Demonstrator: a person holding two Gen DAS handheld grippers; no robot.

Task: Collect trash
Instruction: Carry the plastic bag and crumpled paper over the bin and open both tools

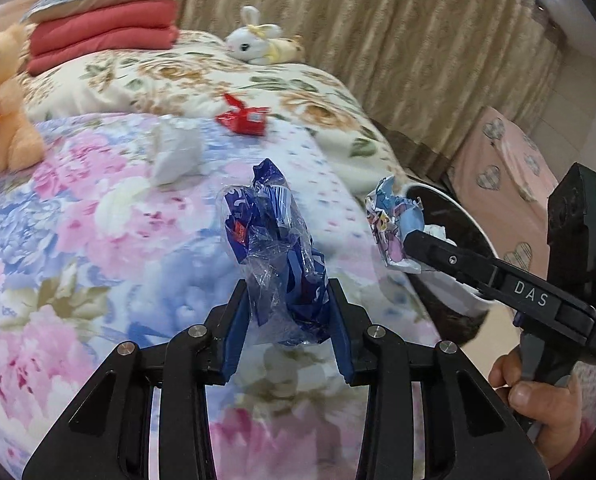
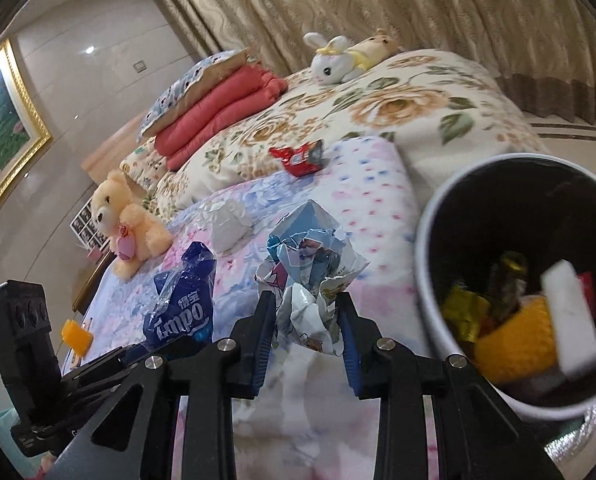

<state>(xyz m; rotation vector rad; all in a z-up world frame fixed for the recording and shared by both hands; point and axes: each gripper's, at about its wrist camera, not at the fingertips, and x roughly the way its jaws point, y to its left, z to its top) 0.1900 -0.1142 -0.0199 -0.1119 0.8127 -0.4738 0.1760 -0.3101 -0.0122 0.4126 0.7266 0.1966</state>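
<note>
While my left hand-held gripper (image 1: 287,312) pinches a crumpled blue Tempo tissue wrapper (image 1: 273,240) above the bed (image 1: 97,220), my right hand-held gripper (image 2: 308,320), marked "DAS", pinches a crumpled cartoon-printed paper (image 2: 310,276). The trash bin (image 2: 430,280) stands just right of it.

Bright indoor light; fisheye-bent dark edges; bin (image 2: 510,292) motion-blurred.

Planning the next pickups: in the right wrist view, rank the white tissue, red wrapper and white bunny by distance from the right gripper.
1. White tissue, on the quilt just beyond the right gripper, left.
2. Red wrapper, mid-bed.
3. White bunny, far edge by the curtain.
</note>
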